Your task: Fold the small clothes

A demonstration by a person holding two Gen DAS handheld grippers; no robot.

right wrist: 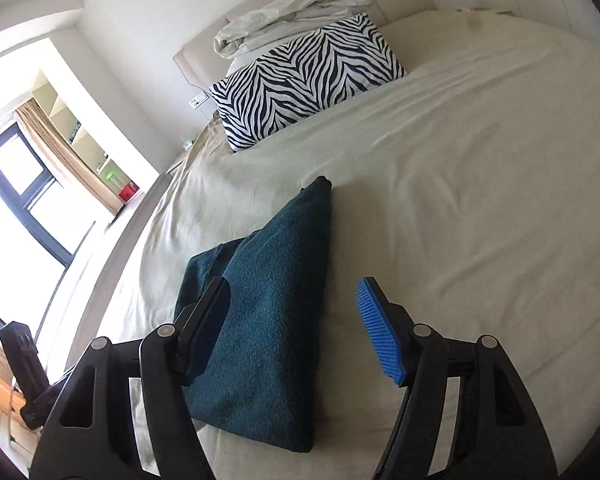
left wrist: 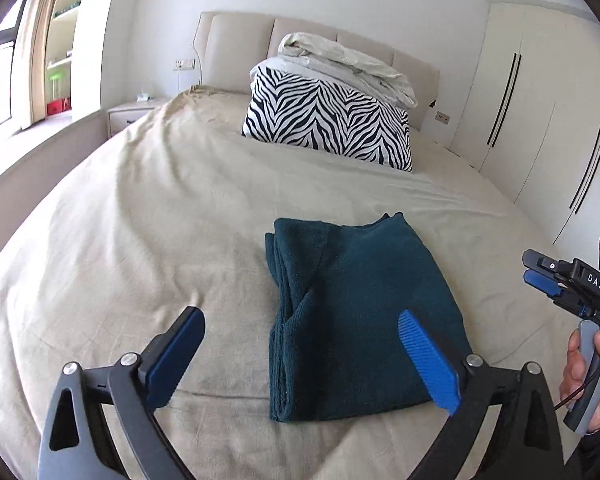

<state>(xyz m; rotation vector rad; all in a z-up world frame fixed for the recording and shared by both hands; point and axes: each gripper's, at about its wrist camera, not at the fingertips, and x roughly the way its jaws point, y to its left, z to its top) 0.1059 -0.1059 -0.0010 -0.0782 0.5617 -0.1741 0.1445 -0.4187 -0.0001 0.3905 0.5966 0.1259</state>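
A dark teal knit garment [left wrist: 352, 312] lies folded into a flat rectangle on the beige bed sheet [left wrist: 140, 240]. My left gripper [left wrist: 300, 332] is open and empty just above its near end, the right pad over the cloth, the left pad over bare sheet. In the right wrist view the garment [right wrist: 268, 320] lies below my right gripper [right wrist: 296, 308], which is open and empty, its left finger over the cloth. The right gripper also shows at the right edge of the left wrist view [left wrist: 540, 276], held in a hand.
A zebra-print pillow [left wrist: 328, 120] with a crumpled white duvet [left wrist: 348, 64] on top stands at the headboard. A wardrobe [left wrist: 540, 120] is on the right, a nightstand [left wrist: 132, 114] and window on the left. Bed sheet [right wrist: 460, 180] stretches to the garment's right.
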